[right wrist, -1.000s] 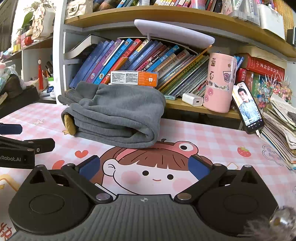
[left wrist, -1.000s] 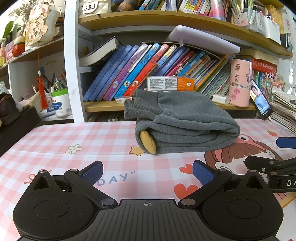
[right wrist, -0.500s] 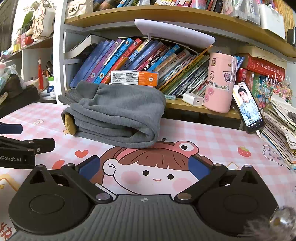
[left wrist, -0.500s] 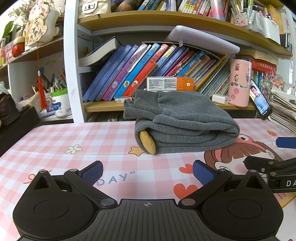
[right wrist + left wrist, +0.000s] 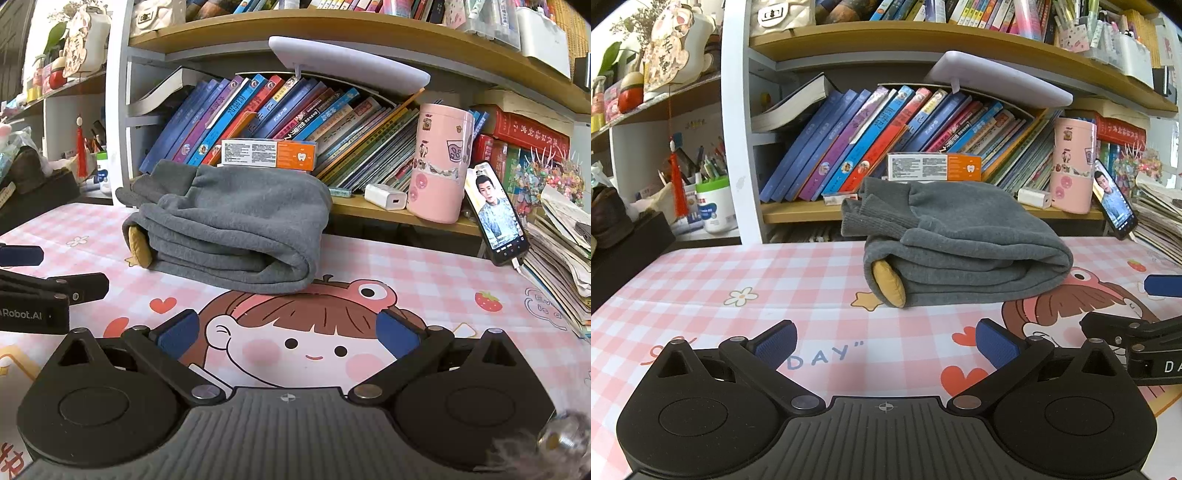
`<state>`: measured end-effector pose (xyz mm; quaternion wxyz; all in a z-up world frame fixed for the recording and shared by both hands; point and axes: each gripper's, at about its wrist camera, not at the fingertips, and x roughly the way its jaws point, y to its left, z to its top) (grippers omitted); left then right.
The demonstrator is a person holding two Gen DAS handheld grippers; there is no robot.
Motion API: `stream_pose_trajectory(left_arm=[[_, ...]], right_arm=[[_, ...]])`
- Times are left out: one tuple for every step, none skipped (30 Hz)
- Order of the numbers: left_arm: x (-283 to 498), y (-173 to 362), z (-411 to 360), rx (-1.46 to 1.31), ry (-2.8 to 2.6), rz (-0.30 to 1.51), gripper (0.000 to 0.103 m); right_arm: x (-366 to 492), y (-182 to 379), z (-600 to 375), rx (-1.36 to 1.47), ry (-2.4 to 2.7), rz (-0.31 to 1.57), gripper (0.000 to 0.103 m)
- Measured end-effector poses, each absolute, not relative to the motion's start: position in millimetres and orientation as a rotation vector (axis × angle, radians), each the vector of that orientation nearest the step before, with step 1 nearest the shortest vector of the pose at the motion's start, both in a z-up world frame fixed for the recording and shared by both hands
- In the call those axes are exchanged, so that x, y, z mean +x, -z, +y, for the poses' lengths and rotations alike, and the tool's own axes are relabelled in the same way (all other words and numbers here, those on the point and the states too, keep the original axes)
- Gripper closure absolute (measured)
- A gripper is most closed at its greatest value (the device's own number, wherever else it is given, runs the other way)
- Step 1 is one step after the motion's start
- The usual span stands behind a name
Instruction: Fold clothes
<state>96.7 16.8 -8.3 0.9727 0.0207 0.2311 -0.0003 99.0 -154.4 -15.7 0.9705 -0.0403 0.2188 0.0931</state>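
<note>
Your pink checked worktop (image 5: 701,280) carries the grey garment (image 5: 964,254) already folded into a thick bundle. Both your left claw (image 5: 884,341) and right claw (image 5: 288,330) gape empty near it, so little seems left.

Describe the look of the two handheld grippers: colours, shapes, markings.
Each of the left gripper and right gripper has a matte black body with a ribbed grey centre plate bearing a small crosshair mark, two round black discs, silver pivot pins, and angled black fingers tipped with blue textured pads. White lettering "Robot.AI" shows on the left one's side in the right wrist view. No cables or sleeves visible.
</note>
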Motion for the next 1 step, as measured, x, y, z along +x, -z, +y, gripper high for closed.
stream_pose_trajectory(left_arm=[[96.7,8.5,16.8,0.043,0.003,0.467,0.000]], right_arm=[[99.1,15.7,-154.3,-0.082,-0.188,0.443,0.000]])
